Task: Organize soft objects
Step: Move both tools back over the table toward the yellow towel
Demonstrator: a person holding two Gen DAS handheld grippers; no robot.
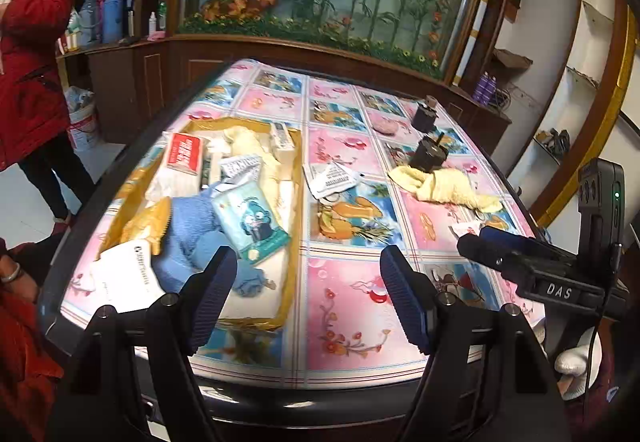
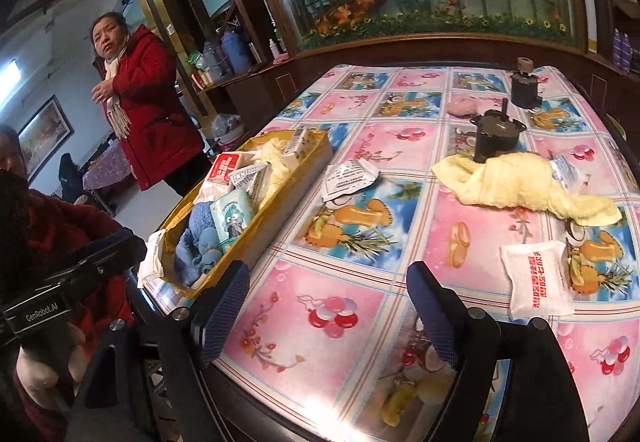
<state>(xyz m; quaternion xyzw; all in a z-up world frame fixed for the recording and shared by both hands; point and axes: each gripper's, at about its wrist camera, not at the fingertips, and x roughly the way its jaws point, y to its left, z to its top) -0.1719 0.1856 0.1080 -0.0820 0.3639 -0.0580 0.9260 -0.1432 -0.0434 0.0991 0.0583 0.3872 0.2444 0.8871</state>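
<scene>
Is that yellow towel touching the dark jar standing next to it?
Touching. In the right wrist view, the yellow towel bunches up against the base of the dark jar with no tablecloth showing between them; the left wrist view agrees.

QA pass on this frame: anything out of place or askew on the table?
Yes. The yellow towel lies crumpled on the tablecloth outside the gold tray, its edge against a dark jar. A white packet with red print and a crumpled grey-white packet also lie loose outside the tray. Nothing looks spilled.

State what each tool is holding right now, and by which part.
Nothing is held. The left tool and the right tool are both open and empty above the table.
</scene>
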